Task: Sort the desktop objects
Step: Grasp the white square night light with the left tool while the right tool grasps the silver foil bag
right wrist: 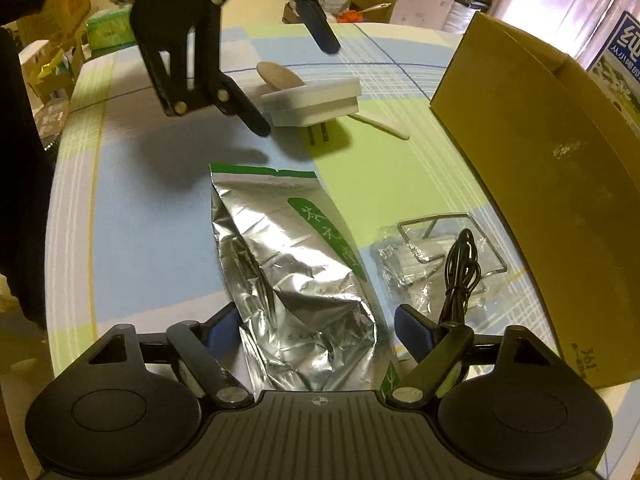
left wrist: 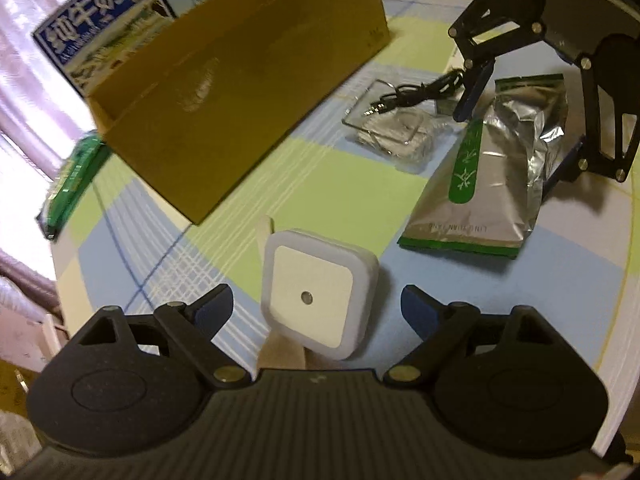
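Grippers spread wide, nothing held | left gripper (left wrist: 316,300) straddling white night-light (left wrist: 318,298) near cardboard box (left wrist: 240,92) | right gripper (right wrist: 312,322) over foil pouch (right wrist: 292,276) farther out, likely both box-bound

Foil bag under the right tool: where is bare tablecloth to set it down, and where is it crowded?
Free: the blue and white cloth left of the foil bag, up to the table edge, and the green patch between night light and cardboard box. Crowded: between bag and box, where the cable lies across the clear packet.
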Motion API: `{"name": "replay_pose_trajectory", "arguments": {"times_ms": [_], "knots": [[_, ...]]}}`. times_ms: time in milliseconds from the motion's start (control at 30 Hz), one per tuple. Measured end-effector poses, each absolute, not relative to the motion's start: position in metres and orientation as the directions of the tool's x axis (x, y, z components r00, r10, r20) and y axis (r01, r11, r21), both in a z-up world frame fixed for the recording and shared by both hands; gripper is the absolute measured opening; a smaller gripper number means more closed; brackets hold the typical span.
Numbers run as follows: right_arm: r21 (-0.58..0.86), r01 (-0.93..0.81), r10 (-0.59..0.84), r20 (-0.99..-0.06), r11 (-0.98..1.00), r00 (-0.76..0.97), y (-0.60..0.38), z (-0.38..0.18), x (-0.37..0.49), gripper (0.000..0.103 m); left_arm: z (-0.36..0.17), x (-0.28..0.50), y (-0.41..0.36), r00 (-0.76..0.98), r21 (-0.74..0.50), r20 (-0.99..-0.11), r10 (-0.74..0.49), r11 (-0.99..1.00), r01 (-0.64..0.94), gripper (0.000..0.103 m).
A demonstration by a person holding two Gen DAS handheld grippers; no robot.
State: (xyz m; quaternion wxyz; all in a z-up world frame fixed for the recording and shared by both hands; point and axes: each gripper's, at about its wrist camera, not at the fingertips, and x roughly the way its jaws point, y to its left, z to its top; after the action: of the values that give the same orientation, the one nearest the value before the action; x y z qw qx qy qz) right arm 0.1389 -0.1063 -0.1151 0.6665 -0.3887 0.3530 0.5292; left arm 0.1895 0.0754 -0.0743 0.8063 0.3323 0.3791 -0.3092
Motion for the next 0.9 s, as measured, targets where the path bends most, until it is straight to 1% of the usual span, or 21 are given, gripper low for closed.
{"name": "replay_pose_trajectory", "arguments": {"times_ms": [133,267,300,367,467,567,833,900], "knots": [[-0.109,-0.981,0.436,-0.884,0.159,0.169,-0.107,-0.116,0.141,0.076,-0.081,0.202,0.073,0.487,0.264,-0.835,-0.255,0.592,0.762,0.081],[-0.105,-0.98,0.436,-0.884,0.169,0.17,-0.106,-0.115,0.141,0.074,-0.083,0.207,0.07,0.463,0.24,-0.848,-0.259,0.589,0.771,0.076],[-0.105,-0.979,0.436,-0.884,0.173,0.171,-0.107,-0.115,0.141,0.074,-0.082,0.208,0.069,0.462,0.235,-0.847,-0.263,0.594,0.769,0.074],[-0.104,-0.977,0.437,-0.882,0.184,0.176,-0.107,-0.115,0.142,0.072,-0.079,0.207,0.069,0.455,0.217,-0.847,-0.276,0.601,0.769,0.065],[-0.094,-0.97,0.433,-0.882,0.222,0.184,-0.105,-0.113,0.144,0.068,-0.076,0.2,0.065,0.433,0.185,-0.852,-0.294,0.606,0.774,0.065],[-0.062,-0.956,0.428,-0.884,0.288,0.186,-0.108,-0.109,0.145,0.065,-0.076,0.188,0.057,0.425,0.179,-0.855,-0.296,0.602,0.778,0.065],[0.042,-0.881,0.414,-0.893,0.471,0.179,-0.13,-0.103,0.139,0.065,-0.073,0.144,0.033,0.369,0.109,-0.866,-0.338,0.593,0.798,0.066],[0.053,-0.868,0.417,-0.89,0.494,0.183,-0.136,-0.102,0.132,0.065,-0.071,0.135,0.032,0.381,0.117,-0.857,-0.347,0.589,0.8,0.072]]}}
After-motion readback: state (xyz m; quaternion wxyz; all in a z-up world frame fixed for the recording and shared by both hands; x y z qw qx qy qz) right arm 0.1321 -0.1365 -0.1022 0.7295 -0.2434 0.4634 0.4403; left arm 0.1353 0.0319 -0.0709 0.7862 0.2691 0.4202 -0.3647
